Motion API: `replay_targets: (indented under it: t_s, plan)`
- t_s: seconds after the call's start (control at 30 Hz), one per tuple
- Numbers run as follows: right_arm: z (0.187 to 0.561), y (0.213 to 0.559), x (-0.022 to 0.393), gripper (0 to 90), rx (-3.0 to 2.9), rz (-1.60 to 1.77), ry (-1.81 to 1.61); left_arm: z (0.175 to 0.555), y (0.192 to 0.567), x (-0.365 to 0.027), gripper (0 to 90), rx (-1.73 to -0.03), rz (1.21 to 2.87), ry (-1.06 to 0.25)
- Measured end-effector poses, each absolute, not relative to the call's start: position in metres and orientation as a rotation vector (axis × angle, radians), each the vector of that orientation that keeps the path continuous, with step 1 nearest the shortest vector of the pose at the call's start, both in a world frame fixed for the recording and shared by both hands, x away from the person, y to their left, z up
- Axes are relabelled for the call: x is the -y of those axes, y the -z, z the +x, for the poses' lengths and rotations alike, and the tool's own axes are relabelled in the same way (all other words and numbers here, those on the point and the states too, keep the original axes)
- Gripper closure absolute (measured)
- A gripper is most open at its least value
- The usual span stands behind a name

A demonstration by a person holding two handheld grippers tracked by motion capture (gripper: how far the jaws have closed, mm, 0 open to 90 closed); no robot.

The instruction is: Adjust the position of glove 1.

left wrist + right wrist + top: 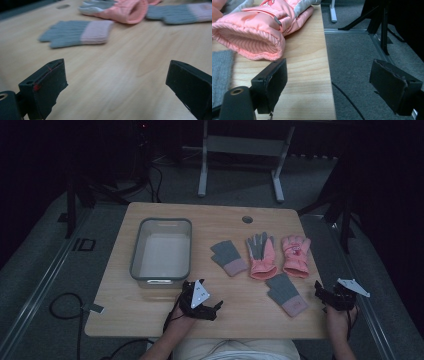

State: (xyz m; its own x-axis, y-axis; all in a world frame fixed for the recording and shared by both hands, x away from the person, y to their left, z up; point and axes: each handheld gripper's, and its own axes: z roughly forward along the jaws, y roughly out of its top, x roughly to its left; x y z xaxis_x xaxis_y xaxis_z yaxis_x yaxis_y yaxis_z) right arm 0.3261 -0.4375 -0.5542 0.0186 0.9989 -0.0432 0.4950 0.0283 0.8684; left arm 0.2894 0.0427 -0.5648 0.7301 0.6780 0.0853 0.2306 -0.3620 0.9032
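Observation:
Two grey knit gloves with pink cuffs lie on the wooden table (pixel 150 320), one near the middle (pixel 228 257) and one toward the front right (pixel 286 294). Between them lie two pink padded gloves, one grey palm up (pixel 262 255) and one pink side up (pixel 296 255). My left gripper (pixel 215 309) hovers low at the front centre, open and holding nothing; its view looks at a grey glove (pixel 75 32) and a pink glove (pixel 125 11). My right gripper (pixel 320 292) is open over the table's right edge, just before the pink glove's cuff (pixel 254 30) and beside a grey glove (pixel 220 75).
A clear plastic bin (pixel 161 251) stands at the table's left. A round cable hole (pixel 247 219) sits near the far edge. Grey carpet surrounds the table, with a cable (pixel 65 307) at the left, a white desk frame (pixel 240 165) behind and black stands (pixel 382 25) at the right.

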Motion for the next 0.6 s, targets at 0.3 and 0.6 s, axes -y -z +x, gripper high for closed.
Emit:
replay_targets:
  t_s: [0.3, 0.6]
  plan:
    - [0.325, 0.5544, 0.4371, 13.7, -1.6, 1.571, -0.846, 0.2915, 0.5645, -0.0445, 0.9, -0.717, 1.918, -0.513]
    - [0.3293, 0.5455, 0.4417, 13.7, -1.681, 1.628, -0.816, 0.2916, 0.5646, -0.0435, 0.9, -0.721, 1.926, -0.523]
